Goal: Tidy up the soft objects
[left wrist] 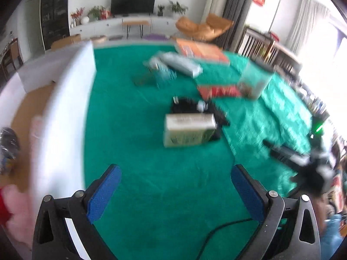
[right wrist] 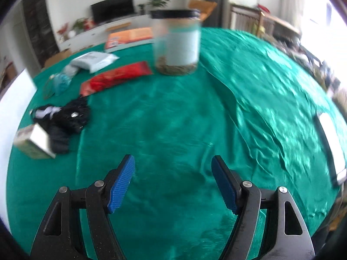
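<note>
— Blue ribbed pads of the left gripper (left wrist: 174, 171) stand wide apart over the green cloth (left wrist: 151, 195), nothing between them. See it?

— Yes, empty. A black cable (left wrist: 219, 229) runs across the cloth just under its right finger. And the other one?

— Right gripper (right wrist: 173, 162): blue pads well parted too, only bare green cloth between them, gripping nothing.

— What lies beyond the left one?

— A small cardboard box, whitish with a green side (left wrist: 188, 130), and touching it from behind, a crumpled black fabric bundle with a white patch (left wrist: 195, 106). That is the soft thing on the cloth.

— From the right wrist view it sits far to the left of the fingers (right wrist: 65, 117), beside that same box (right wrist: 34, 140).

— Farther out: a flat red packet (right wrist: 117, 78), then a clear jar with a black lid and brownish contents at the bottom (right wrist: 176, 41), upright.

— Also a grey-white plastic pouch (right wrist: 95, 60) and an orange flat box (right wrist: 130, 35) near the far edge.

— At the left there's a white bin wall (left wrist: 65, 112), with something pink and fluffy (left wrist: 17, 208) behind it. It's too blurred to tell more.
</note>
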Demonstrator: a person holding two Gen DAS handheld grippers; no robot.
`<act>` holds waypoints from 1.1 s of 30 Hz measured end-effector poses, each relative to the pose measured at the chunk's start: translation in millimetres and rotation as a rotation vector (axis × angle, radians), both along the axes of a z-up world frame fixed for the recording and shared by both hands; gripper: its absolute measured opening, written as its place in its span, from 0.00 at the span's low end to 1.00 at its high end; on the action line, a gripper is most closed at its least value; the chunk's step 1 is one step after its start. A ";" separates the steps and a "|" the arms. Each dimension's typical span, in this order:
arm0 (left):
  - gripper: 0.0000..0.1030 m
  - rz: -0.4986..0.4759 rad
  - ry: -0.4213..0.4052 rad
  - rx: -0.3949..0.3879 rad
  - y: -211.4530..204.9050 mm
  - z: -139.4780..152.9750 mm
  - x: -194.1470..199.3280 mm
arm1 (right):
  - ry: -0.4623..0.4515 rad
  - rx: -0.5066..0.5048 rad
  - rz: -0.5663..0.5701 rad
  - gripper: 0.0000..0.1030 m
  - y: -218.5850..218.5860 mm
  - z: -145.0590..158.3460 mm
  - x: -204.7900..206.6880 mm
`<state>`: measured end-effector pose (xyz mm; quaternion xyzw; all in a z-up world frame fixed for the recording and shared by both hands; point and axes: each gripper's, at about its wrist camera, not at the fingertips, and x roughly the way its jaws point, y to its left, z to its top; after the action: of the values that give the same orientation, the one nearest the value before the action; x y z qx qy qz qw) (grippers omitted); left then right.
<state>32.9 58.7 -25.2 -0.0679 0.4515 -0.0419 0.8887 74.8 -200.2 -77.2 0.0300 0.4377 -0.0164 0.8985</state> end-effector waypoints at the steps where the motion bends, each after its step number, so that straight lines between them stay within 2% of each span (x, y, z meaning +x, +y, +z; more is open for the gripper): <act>1: 0.98 0.006 0.011 0.011 -3.6 -13.0 7.5 | -0.001 -0.002 -0.021 0.74 -4.6 1.4 1.8; 4: 0.98 0.032 0.029 0.042 -11.1 -34.0 19.0 | 0.014 -0.059 -0.051 0.76 -8.6 -1.5 13.0; 8: 0.98 0.047 0.041 0.054 -11.1 -62.7 31.2 | 0.010 -0.058 -0.081 0.86 -9.9 -3.3 21.5; 11: 0.98 0.048 0.005 0.106 -14.5 -71.0 37.5 | 0.012 -0.054 -0.083 0.87 -14.1 -8.3 24.6; 18: 1.00 0.041 0.008 0.152 -16.1 -75.8 45.3 | 0.015 -0.055 -0.082 0.87 -12.0 -11.1 29.8; 33: 1.00 0.045 0.008 0.150 -14.8 -75.9 46.2 | 0.015 -0.055 -0.082 0.87 -11.5 -11.6 30.1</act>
<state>79.1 43.9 -101.1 -0.0114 0.4551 0.0125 0.8903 105.0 -211.7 -88.7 0.0232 0.4420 -0.0656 0.8943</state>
